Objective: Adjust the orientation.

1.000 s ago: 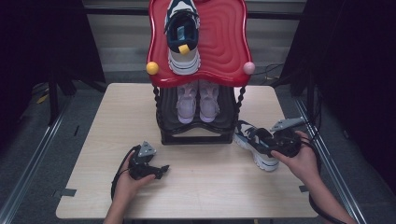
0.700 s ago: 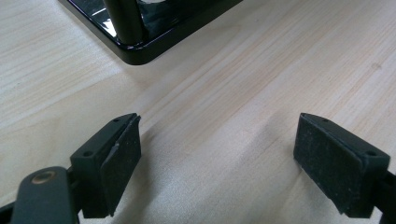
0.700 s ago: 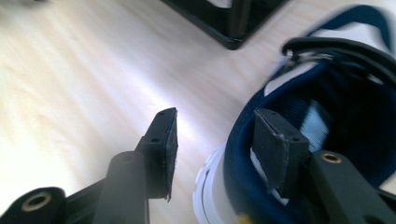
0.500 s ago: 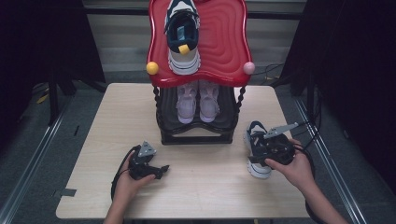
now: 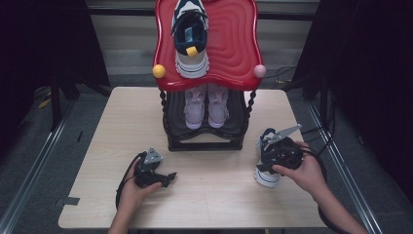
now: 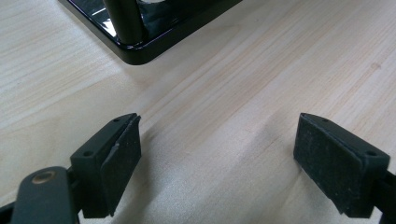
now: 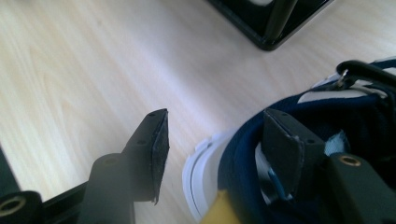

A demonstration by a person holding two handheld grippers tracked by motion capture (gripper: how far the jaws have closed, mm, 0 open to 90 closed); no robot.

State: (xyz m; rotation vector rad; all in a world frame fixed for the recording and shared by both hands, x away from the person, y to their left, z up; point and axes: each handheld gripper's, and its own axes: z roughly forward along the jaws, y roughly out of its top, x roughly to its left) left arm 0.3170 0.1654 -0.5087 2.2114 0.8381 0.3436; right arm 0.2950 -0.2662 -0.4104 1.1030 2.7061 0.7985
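Right gripper jaws just opening, astride the padded navy heel collar of a white-soled sneaker, one pad inside, one clear outside. Sneaker flat on pale wood-grain bench, beside glossy black rack. Left gripper jaws spread, nothing between.

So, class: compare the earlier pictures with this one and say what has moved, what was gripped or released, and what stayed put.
The right hand-held gripper swung the navy-and-white shoe from lying crosswise to toe-away beside the rack and set it on the table. Its jaws have just been opening, one inside the collar, one outside and clear. The left hand-held gripper, the shoe on top and the pink pair stayed put.
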